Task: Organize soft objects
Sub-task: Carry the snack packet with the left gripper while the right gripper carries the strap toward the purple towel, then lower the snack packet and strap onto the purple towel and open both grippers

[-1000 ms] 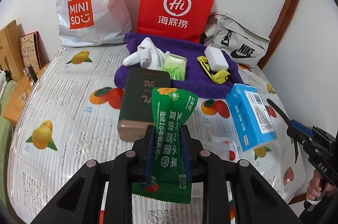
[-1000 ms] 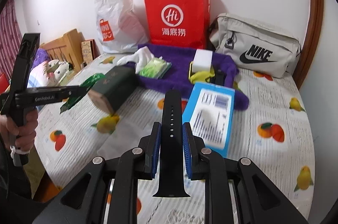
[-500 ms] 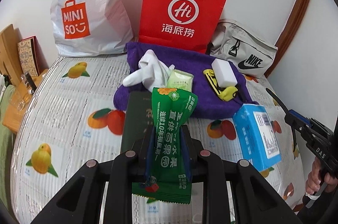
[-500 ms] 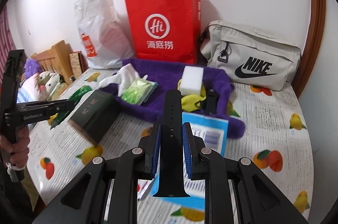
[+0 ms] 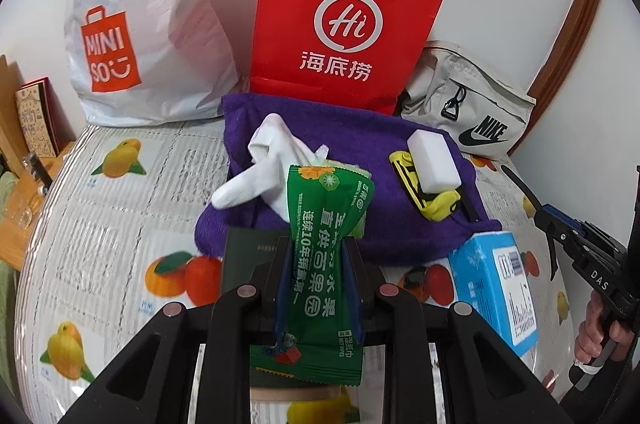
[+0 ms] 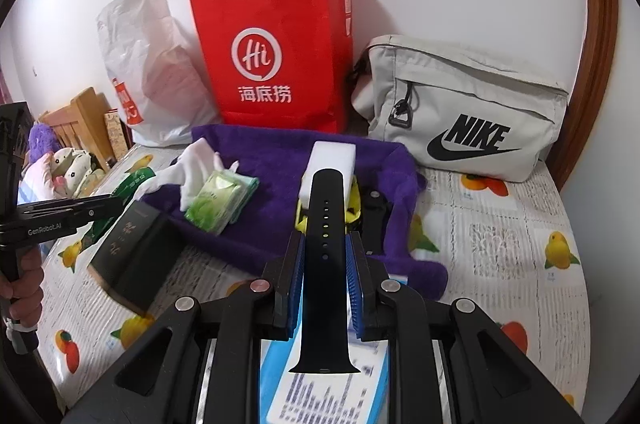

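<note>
1. Our left gripper clamps a green wipes packet above the dark box.
2. Our right gripper pinches a black watch strap, near the purple towel.

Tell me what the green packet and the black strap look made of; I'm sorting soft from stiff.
Green packet: thin printed plastic film, glossy, crumpling where the left tool pinches it. Black strap in the right tool: probably silicone or rubber, smooth and matte, with punched holes.
</note>
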The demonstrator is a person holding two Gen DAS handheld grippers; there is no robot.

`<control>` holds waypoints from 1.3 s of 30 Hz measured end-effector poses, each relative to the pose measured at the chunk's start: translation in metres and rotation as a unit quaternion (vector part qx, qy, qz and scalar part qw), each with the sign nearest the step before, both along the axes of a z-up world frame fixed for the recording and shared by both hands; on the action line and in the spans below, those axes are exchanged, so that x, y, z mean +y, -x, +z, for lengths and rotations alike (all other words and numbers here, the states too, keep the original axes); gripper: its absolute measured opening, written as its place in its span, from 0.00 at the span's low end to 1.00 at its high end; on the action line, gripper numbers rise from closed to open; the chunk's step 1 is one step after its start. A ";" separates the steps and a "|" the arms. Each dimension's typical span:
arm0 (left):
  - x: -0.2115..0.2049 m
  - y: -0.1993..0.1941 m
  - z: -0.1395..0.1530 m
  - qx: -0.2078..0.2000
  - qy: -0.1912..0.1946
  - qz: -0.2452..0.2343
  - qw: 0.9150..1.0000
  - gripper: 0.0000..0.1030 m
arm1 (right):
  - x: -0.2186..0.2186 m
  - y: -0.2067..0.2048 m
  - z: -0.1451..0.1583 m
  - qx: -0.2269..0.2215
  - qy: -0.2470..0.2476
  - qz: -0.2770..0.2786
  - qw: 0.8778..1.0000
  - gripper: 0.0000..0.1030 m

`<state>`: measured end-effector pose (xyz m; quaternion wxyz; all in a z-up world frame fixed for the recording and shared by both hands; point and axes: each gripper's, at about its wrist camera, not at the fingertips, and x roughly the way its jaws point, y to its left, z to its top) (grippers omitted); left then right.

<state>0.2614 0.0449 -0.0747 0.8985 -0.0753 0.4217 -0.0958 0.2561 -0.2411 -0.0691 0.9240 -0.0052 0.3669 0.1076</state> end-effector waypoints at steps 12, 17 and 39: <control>-0.005 -0.041 -0.005 0.007 0.005 -0.003 1.000 0.23 | -0.010 -0.050 -0.016 0.014 0.004 -0.023 1.000 0.20; -0.008 -0.060 -0.008 0.011 0.009 -0.002 1.000 0.23 | -0.013 -0.068 -0.025 0.023 0.007 -0.025 0.999 0.20; -0.009 -0.111 -0.044 0.064 0.010 0.020 0.998 0.26 | -0.014 -0.125 -0.064 0.089 0.010 -0.014 0.996 0.20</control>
